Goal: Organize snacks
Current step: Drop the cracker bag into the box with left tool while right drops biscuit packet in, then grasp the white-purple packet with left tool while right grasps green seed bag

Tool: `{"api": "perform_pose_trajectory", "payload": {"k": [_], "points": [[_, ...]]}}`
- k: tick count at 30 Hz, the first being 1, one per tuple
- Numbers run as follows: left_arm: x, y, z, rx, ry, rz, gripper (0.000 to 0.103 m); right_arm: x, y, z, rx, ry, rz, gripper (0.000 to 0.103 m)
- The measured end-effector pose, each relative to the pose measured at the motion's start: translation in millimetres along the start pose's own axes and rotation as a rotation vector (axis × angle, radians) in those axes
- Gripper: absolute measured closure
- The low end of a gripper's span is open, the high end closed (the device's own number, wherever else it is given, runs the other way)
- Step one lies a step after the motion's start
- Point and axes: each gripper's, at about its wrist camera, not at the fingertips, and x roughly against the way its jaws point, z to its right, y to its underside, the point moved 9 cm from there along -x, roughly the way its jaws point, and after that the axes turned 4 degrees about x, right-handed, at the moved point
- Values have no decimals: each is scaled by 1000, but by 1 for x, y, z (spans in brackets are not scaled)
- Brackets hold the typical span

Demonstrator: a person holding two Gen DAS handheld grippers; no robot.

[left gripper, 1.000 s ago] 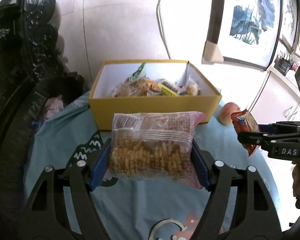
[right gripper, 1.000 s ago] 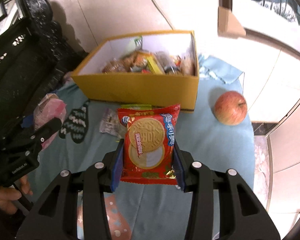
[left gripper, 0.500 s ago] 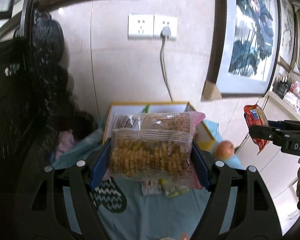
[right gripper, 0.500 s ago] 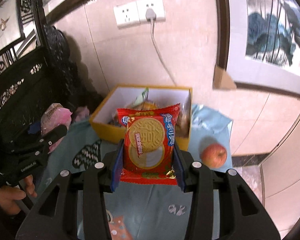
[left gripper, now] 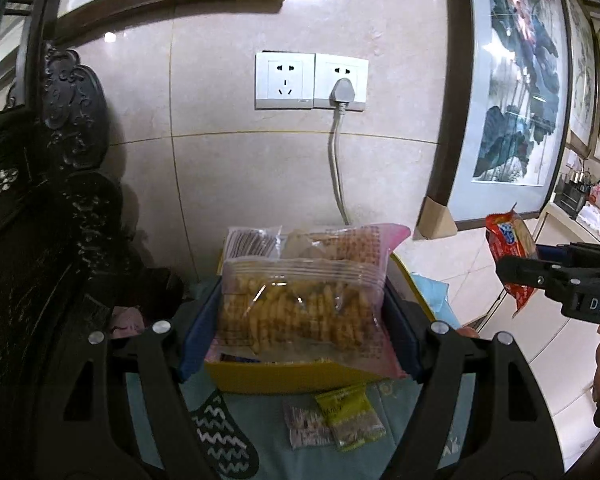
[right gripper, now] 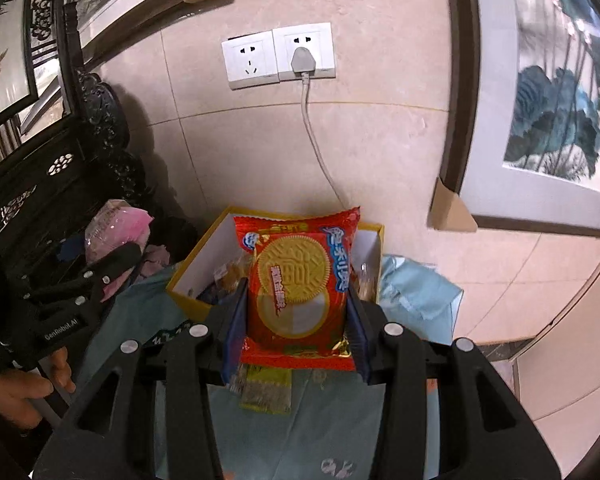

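Left gripper [left gripper: 300, 312]: jaws wide, clamped on a clear crinkly bag of ridged golden crackers [left gripper: 304, 304], pinched at both side edges so the soft bag hangs flat. Right gripper [right gripper: 296, 320]: jaws narrower, closed on a glossy red biscuit packet [right gripper: 300, 288], flat and rectangular, held upright by its sides. Both are lifted above the teal cloth-covered worktop [left gripper: 268, 456], likely for dropping into the box. Two small sachets [left gripper: 336, 420] lie loose on the cloth. Beyond, the open yellow cardboard box [right gripper: 188, 276] with white inside already holds snacks. Far: tiled wall, socket [left gripper: 312, 80].
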Motion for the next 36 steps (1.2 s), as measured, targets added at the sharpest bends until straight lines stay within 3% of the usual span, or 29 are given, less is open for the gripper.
{"api": "perform_pose_trajectory", "payload": {"k": [6,7,8,10,15,18,22,25,29,33,36], "points": [[-54,-36,2,-31,-16,-1,22,-46,-48,7,12,18,-2,58],[-70,-42,2,-41,-20,-14,20,-60,-54,9,15,18,-27,53],[-84,-43,-1,-44,-30,-32,10,-81,-55,15,15,37,-81,48],[-108,-31,-13,-41,-76,-88,7,-99,-48,25,11,86,-128,45],[-114,31,-36,-49,-89,-151,7,-113,19,21,12,44,-195,45],[-113,95,-54,-8,-98,-212,7,-120,81,6,9,-9,-262,45],[-122,173,-61,5,-117,-356,7,-142,162,-17,2,-59,-387,45],[-130,209,-57,-27,-129,-417,7,-158,187,-24,-16,-63,-434,45],[-136,223,-62,-43,-158,-432,7,-179,204,-34,-67,-110,-472,45],[-133,220,-80,-17,-178,-411,7,-193,202,-56,-38,-145,-462,45],[-134,222,-85,0,-182,-421,7,-207,199,-63,35,-83,-455,39]]}}
